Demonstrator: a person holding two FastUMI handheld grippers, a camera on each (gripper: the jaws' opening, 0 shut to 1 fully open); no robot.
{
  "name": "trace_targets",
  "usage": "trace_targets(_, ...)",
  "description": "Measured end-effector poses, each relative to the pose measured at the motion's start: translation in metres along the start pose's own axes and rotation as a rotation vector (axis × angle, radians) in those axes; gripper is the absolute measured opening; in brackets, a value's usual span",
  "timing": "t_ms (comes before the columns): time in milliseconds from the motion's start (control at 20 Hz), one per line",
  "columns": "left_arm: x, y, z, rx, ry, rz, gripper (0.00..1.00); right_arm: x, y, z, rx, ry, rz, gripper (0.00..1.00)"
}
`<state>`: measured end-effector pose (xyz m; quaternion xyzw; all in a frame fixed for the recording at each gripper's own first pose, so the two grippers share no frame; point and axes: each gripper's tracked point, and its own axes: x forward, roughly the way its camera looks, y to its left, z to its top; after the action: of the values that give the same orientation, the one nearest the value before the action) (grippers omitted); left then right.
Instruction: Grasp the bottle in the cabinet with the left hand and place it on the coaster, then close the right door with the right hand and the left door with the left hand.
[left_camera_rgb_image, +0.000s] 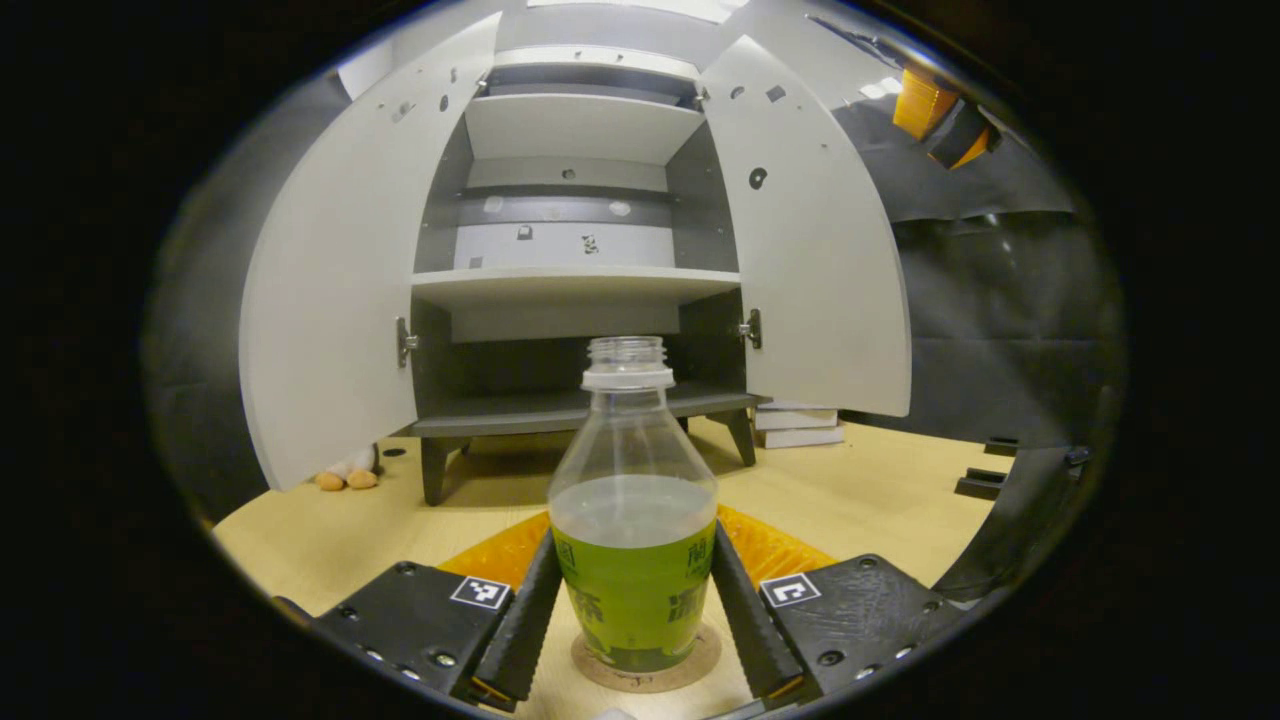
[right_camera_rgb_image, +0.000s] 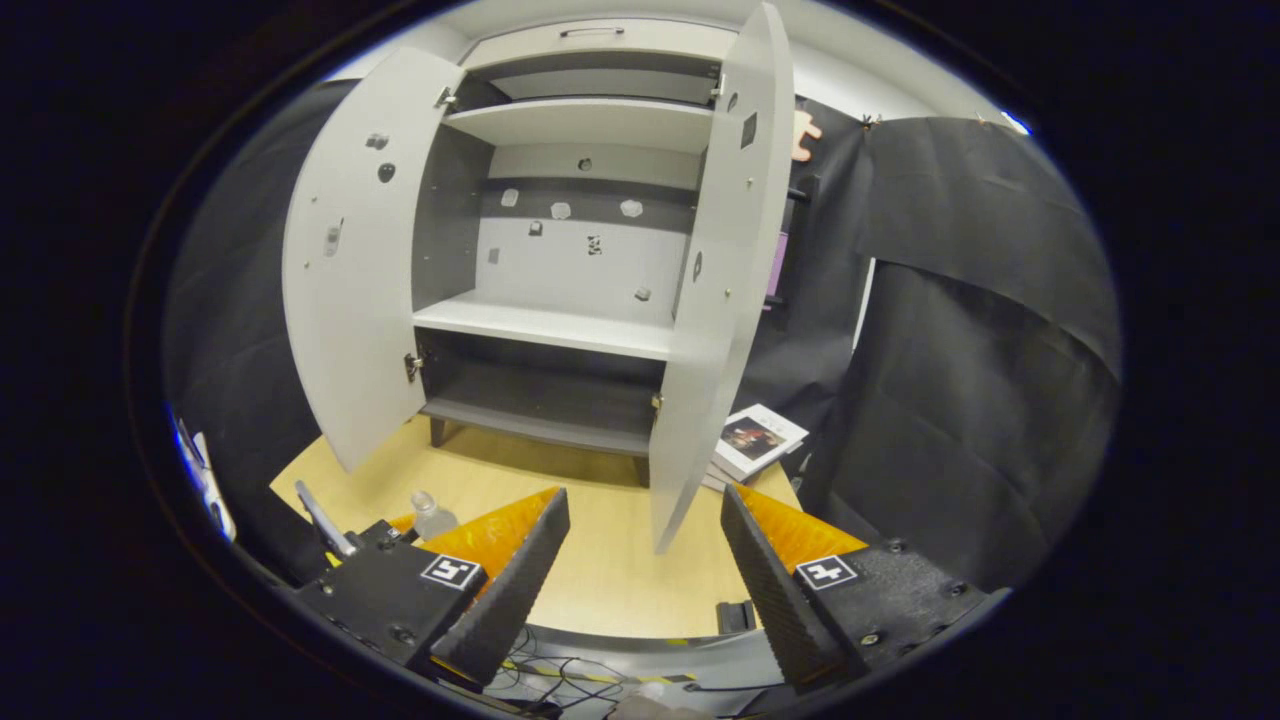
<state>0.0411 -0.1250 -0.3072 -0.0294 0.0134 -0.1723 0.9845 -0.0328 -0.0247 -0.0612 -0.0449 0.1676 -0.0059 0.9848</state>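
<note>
1. The left gripper (left_camera_rgb_image: 634, 610) has its jaws pinching the bottle (left_camera_rgb_image: 632, 520), one finger pressed on each side of its label.
2. The bottle (uncapped, part full of green drink) stands upright on the round coaster (left_camera_rgb_image: 645, 672) on the worktop (left_camera_rgb_image: 860, 490).
3. The right gripper (right_camera_rgb_image: 645, 560) hangs with jaws spread, holding nothing.
4. Both cabinet (left_camera_rgb_image: 580, 290) doors stand open: left door (left_camera_rgb_image: 330, 290), right door (left_camera_rgb_image: 815, 250).

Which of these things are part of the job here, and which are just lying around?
Part of the job: bottle, coaster, cabinet, right door, left door, left claw, right claw.

Lying about: books, soft toy.
</note>
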Motion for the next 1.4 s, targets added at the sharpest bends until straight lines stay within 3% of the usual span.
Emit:
trace_targets(200,-0.002,0.004,0.012,-0.002,-0.001,-0.005,0.8,-0.001,0.009,0.001,-0.008,-0.005,0.019,1.0)
trace_targets(300,-0.001,0.009,0.027,0.01,-0.024,0.001,0.98,-0.003,0.012,0.001,-0.01,-0.008,0.024,1.0)
trace_targets(550,-0.006,0.006,0.091,-0.011,-0.113,-0.028,0.97,-0.006,0.014,0.002,0.012,-0.027,0.029,1.0)
trace_targets(950,-0.026,0.014,0.213,0.04,-0.165,-0.009,0.98,-0.011,0.008,0.01,0.08,-0.106,0.027,1.0)
trace_targets(1150,-0.043,0.031,0.269,0.039,-0.159,0.042,0.97,-0.011,0.007,0.022,0.105,-0.172,0.027,1.0)
trace_targets(1250,-0.053,0.051,0.29,0.067,-0.115,0.11,0.98,-0.011,0.007,0.03,0.125,-0.203,0.032,1.0)
trace_targets(1400,-0.068,0.067,0.331,0.046,-0.156,0.16,0.97,-0.01,0.005,0.042,0.148,-0.25,0.036,1.0)
